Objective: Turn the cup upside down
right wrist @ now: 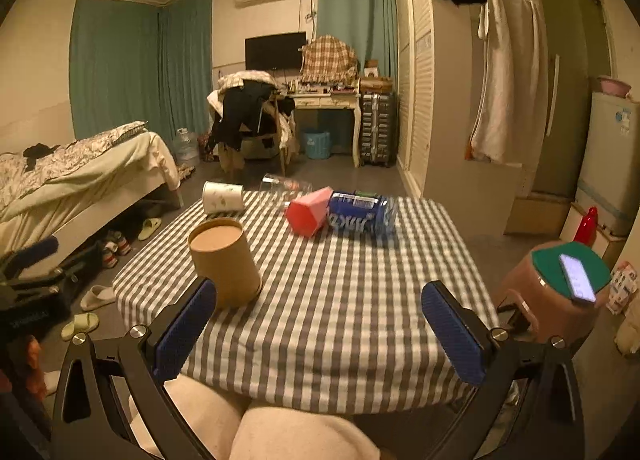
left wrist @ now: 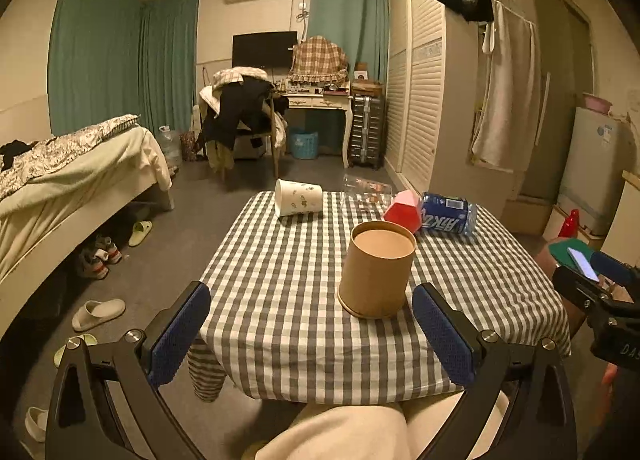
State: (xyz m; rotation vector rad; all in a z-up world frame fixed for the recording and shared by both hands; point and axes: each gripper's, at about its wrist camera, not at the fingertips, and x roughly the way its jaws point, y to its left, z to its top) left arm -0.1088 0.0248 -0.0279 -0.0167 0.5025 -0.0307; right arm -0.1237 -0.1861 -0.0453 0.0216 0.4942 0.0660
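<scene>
Standing upside down on the small table with the grey and white checked cloth (left wrist: 280,300) is a brown paper cup (left wrist: 376,268). Its flat bottom faces up and its wide mouth sits on the cloth, near the front edge.

The left gripper (left wrist: 311,334) has black arms and blue bumpy pads (left wrist: 180,334). Its jaws are spread wide and hold nothing. The brown cup sits just past the jaws, closer to the right-side pad, not touching either one.

The right gripper (right wrist: 320,334) is spread wide too and holds nothing. From its camera, the brown cup (right wrist: 224,264) is off to the left, just behind the left-side blue pad (right wrist: 186,332).

At the far side of the table, four things lie on their sides: a white paper cup with small prints (left wrist: 298,197), a clear glass (left wrist: 366,192), a red box-shaped cup (left wrist: 403,209) and a blue plastic bottle (left wrist: 448,218). The red one and the blue bottle touch.

Beside the table stands a brown stool with a green top (right wrist: 560,292), and a phone (right wrist: 578,277) lies on it.
</scene>
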